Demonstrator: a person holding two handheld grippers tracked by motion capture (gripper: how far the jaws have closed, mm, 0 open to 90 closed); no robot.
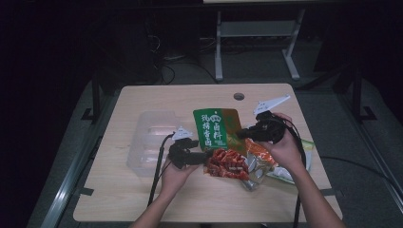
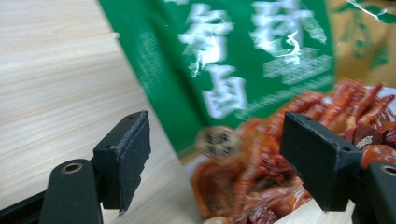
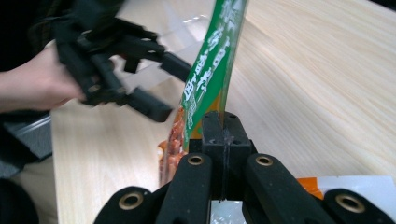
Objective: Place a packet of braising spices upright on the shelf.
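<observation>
Currently the right gripper point(image 3: 223, 135) has its jaws pressed together on the edge of the green packet point(image 3: 210, 70), which rises edge-on from between the pads and leans away from them. From the high view the same green packet point(image 1: 216, 128) stands lifted off the wooden table point(image 1: 142, 199), its right side pinched by the right gripper point(image 1: 247, 133).

Left gripper point(image 2: 215, 158): fingers point(image 2: 128, 149) wide apart, nothing pressed between them. Between and just beyond the pads lies the red snack packet point(image 2: 261, 177); the green packet point(image 2: 224, 60) sits farther out, above it. Neither pad touches either packet as far as can be told. In the high view the left gripper point(image 1: 199, 154) points at the red snack packet point(image 1: 229, 164), tips just beside its left edge.

More packets point(image 1: 280, 164) lie under the right hand point(image 1: 285, 149). A clear plastic tray point(image 1: 145, 142) rests behind the left gripper, apart from it.
</observation>
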